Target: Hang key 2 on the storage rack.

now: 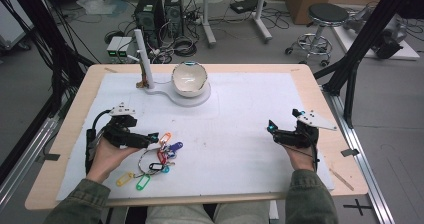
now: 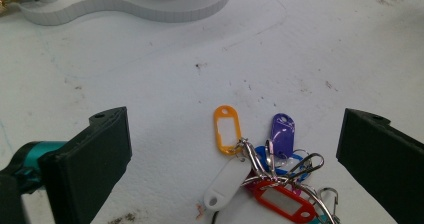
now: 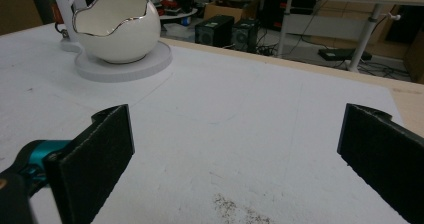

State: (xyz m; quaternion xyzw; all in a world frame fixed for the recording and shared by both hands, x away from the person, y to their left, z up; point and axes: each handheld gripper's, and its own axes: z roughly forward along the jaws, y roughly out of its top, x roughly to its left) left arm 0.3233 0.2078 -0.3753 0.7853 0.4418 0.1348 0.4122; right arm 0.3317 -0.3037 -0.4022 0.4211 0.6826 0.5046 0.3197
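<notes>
The left hand-held gripper (image 1: 150, 138) lay low over the white-covered bench (image 1: 240, 134), the forearm coming in from the near edge and angled right, its tip at the upper left edge of the bunch of key tags (image 1: 162, 154). In the left gripper view its jaws stood spread wide, holding nothing, with the orange tag (image 2: 226, 129), purple tag (image 2: 283, 133), white tag (image 2: 226, 182) and red tag (image 2: 282, 200) lying on the bench between and just ahead of them. The right hand-held gripper (image 1: 272, 129) rested well apart at the right side, pointing left, jaws likewise spread and empty. The egg-shaped white bowl (image 1: 189, 78) sat on its white stand (image 1: 172, 95) at the far side.
</notes>
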